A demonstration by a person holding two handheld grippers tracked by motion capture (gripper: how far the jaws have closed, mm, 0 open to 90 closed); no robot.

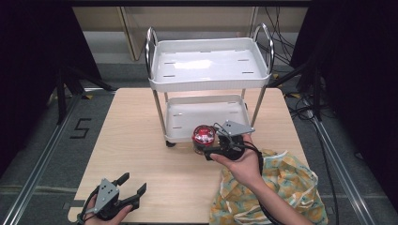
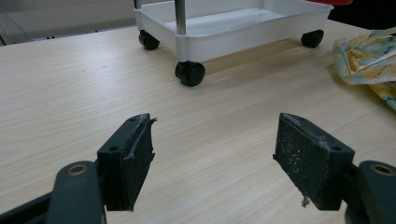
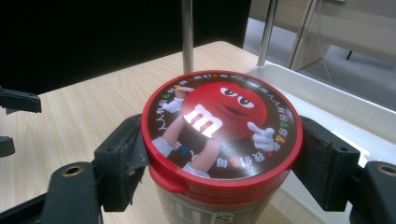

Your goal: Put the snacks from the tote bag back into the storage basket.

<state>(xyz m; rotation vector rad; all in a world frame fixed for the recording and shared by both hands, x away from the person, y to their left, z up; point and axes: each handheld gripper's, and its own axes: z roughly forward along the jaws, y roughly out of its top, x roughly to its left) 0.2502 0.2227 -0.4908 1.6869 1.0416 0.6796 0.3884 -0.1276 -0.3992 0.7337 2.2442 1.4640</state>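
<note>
Your right gripper (image 1: 217, 143) has its jaws clamped on the round red-lidded candy tub (image 3: 222, 126), held at the front edge of the white two-tier plastic cart's (image 1: 209, 63) lower tray; placing it remains. Your left gripper (image 1: 126, 187) rests wide-jawed, empty, on the wooden desk (image 1: 136, 136).

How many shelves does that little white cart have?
2: the top shelf between the metal handles, and the lower shelf just above the wheels, beside the candy tub held in the right gripper.
</note>
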